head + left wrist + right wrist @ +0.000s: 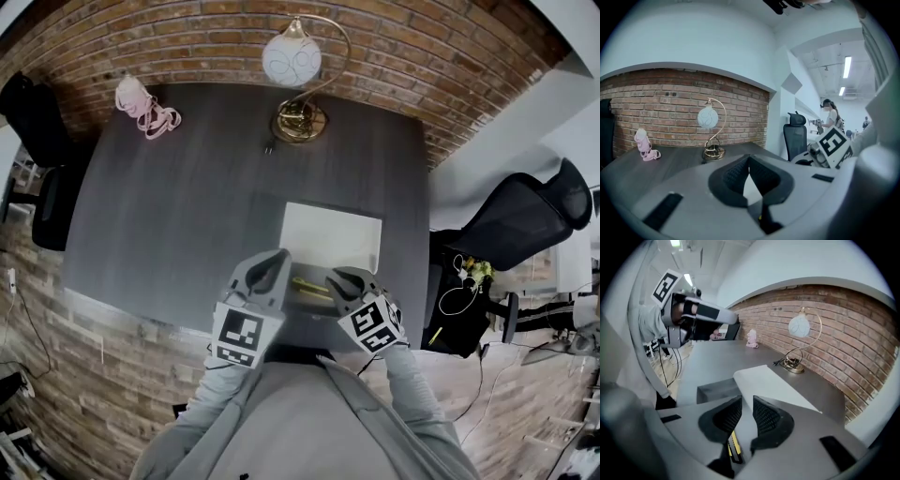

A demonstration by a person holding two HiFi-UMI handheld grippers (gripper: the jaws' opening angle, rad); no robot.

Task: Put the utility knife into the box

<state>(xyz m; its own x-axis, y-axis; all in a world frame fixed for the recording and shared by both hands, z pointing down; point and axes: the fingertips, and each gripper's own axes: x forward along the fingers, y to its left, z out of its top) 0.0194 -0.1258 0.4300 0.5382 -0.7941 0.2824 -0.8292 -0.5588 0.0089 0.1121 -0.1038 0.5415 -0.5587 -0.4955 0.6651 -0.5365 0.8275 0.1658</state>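
Right tongs (743,414): I'm holding them slightly apart, gripping nothing.
Left tongs (749,161): tips touching, empty.
Knife (734,446): lying just under the right tongs, lengthwise along them.
Box (715,390): sitting open just beyond.

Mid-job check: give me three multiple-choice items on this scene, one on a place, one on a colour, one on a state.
1. Where does the yellow-and-black utility knife lie? A) on the lamp's base B) in the open grey box C) on the floor
2. What colour is the small object at the far left corner of the dark grey table? A) pink B) green C) blue
3. How do the jaws of the right gripper stand? A) clamped on the knife B) slightly apart, empty C) clamped on the lid
Key: 1 B, it lies within the box's walls; 2 A, pink against the tabletop; 3 B, a gap shows between its pads.
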